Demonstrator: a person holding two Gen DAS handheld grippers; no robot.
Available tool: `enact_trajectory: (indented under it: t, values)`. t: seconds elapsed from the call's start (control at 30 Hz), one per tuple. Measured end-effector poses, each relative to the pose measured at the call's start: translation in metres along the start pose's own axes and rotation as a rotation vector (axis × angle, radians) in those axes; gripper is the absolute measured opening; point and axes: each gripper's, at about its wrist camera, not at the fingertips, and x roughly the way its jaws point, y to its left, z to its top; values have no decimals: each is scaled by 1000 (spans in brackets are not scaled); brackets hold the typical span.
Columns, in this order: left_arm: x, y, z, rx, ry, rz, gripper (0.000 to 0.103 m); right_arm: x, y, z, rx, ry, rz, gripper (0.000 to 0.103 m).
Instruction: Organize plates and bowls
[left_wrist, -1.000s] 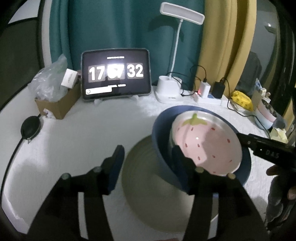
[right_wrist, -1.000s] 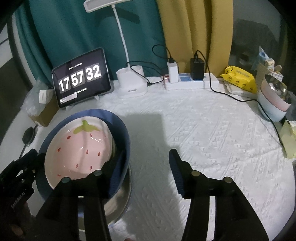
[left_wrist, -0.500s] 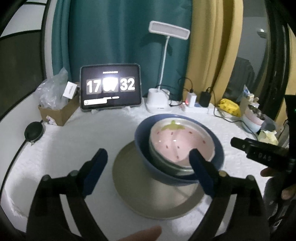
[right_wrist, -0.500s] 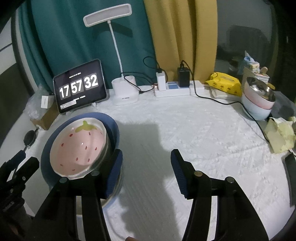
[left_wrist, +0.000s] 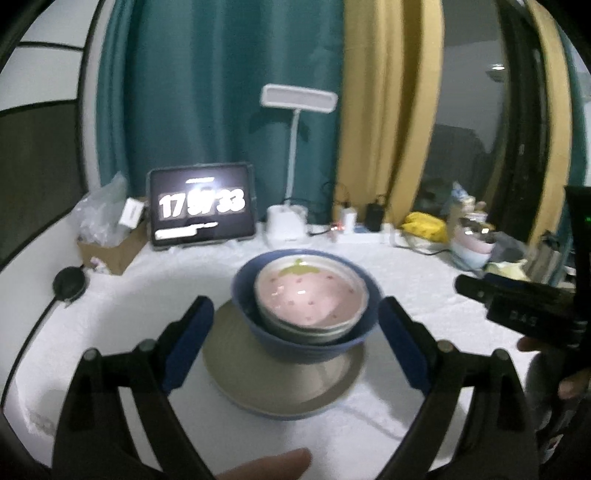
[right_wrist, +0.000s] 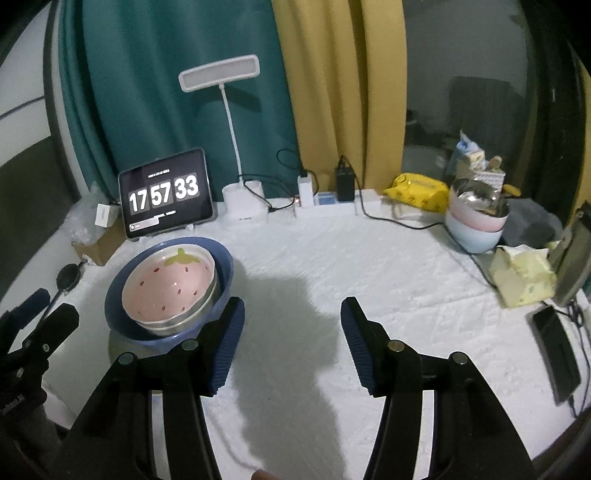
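A pink strawberry bowl (left_wrist: 306, 295) sits in a metal bowl (left_wrist: 314, 328), inside a blue bowl (left_wrist: 295, 347), all on a beige plate (left_wrist: 280, 387) on the white cloth. My left gripper (left_wrist: 293, 314) is open wide. It is held back from the stack, which shows between its blue pads (left_wrist: 184, 343) without touching them. In the right wrist view the same stack (right_wrist: 170, 284) stands at the left. My right gripper (right_wrist: 293, 310) is open over bare cloth to the stack's right, its left pad (right_wrist: 229, 347) near the blue bowl's rim.
A tablet clock (right_wrist: 166, 194), a desk lamp (right_wrist: 243, 206) and a power strip (right_wrist: 328, 201) line the back edge. A cardboard box (left_wrist: 110, 251) and a black disc (left_wrist: 70, 288) lie at the left. Stacked pastel bowls (right_wrist: 476, 221), tissues (right_wrist: 524, 277) and a phone (right_wrist: 557, 350) are at the right.
My left gripper opened off the blue bowl's rim and both grippers drew back and up. The bowl stack, tilted before, now rests level on the plate.
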Motion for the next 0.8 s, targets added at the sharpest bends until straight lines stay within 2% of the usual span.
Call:
enact_trajectory:
  t: [0.5,0.67,0.8]
  values:
    - [-48,-34,-2,51,-91,-17,91,-67,-9,-14,-22,-122,-18,58]
    - [-68,-38,1,46,-130,2,91,-90,-12,-18,-30,-170,-30,59]
    - [-81,-42,4,53,-150,8,91,-107,-14,-19,-43,-210,-40,65]
